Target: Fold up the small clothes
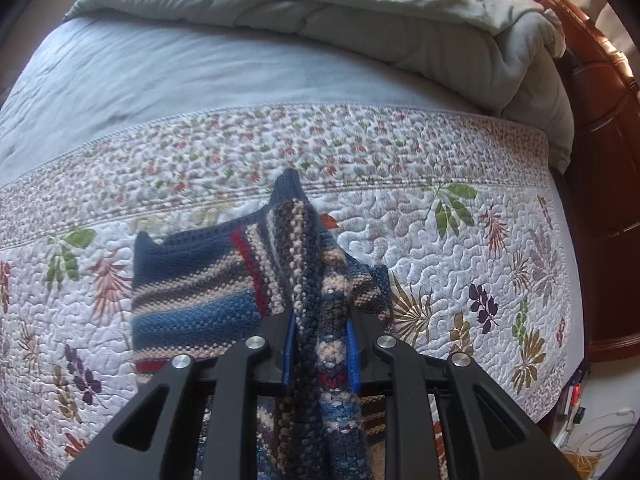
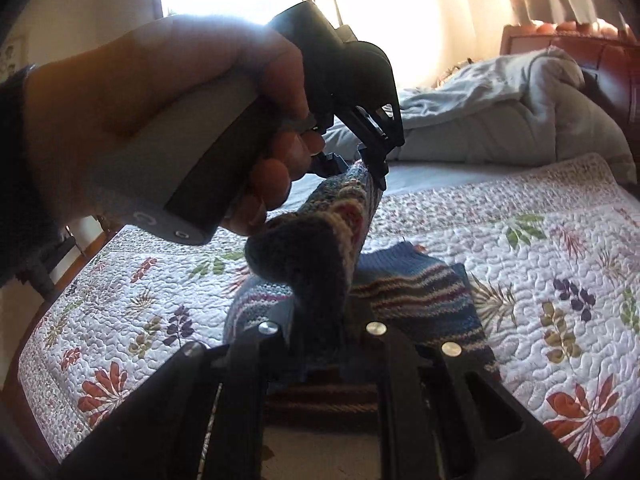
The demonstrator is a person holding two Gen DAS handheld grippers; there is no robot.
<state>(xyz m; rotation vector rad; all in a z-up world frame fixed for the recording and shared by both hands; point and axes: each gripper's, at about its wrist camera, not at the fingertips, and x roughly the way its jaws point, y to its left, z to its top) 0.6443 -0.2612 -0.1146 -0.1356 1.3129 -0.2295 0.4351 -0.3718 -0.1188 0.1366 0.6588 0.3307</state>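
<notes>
A striped knitted garment (image 1: 192, 292) in blue, beige and red hangs between both grippers, and its lower part rests on the floral quilt (image 1: 460, 240). My left gripper (image 1: 320, 320) is shut on a bunched fold of it, with the blue pads (image 1: 287, 356) pressing on either side. In the right wrist view a person's hand (image 2: 160, 100) holds that left gripper (image 2: 374, 168) up above the bed, with the knit stretching down from it. My right gripper (image 2: 320, 308) is shut on the dark blue edge of the garment (image 2: 420, 292), which hides its fingertips.
A rumpled pale comforter (image 1: 360, 20) lies piled at the far side of the bed, against a wooden headboard (image 1: 600, 160). The quilt (image 2: 520, 260) spreads wide on both sides of the garment. A bright curtained window (image 2: 380, 20) glares behind.
</notes>
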